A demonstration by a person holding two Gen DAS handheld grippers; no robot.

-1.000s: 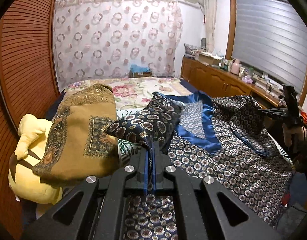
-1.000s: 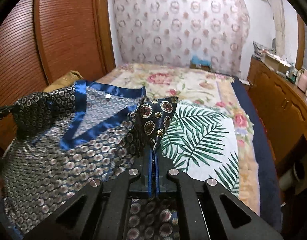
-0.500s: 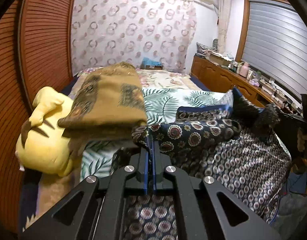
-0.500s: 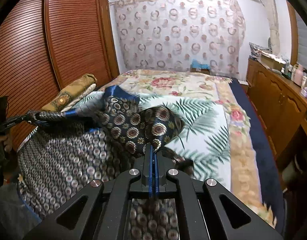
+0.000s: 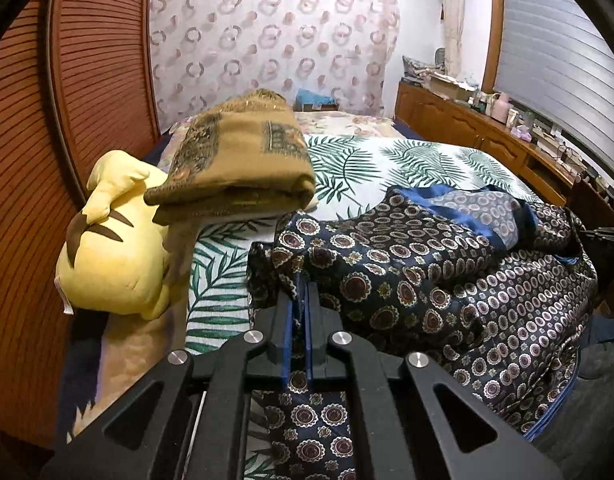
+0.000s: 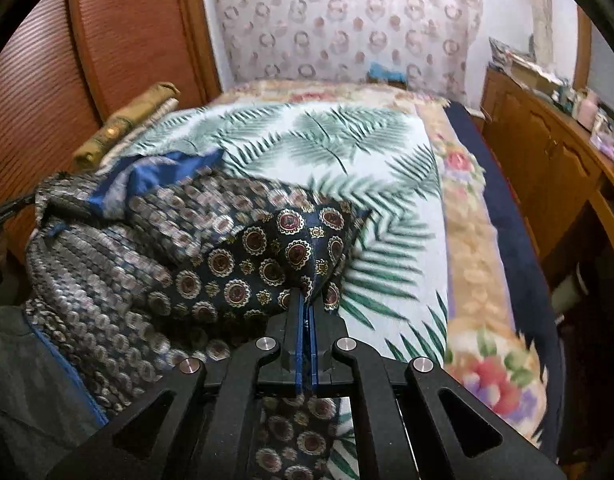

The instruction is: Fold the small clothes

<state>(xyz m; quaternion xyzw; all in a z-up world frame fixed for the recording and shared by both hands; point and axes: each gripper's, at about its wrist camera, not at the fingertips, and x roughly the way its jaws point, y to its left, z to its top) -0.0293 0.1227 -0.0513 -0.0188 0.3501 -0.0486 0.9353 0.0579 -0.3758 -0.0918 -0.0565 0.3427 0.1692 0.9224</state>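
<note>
**Both grippers pinched the patterned garment over the bed**

The left hand-held gripper (image 5: 300,292) was closed tight on a fold of the navy medallion-print garment (image 5: 419,280), and the right hand-held gripper (image 6: 306,304) likewise clamped another corner of it. The garment lay bunched on the near end of the bed (image 6: 387,152). Just beyond sat a yellow plush toy (image 5: 115,248) with a folded brown cloth (image 5: 243,160) resting over it.
</note>
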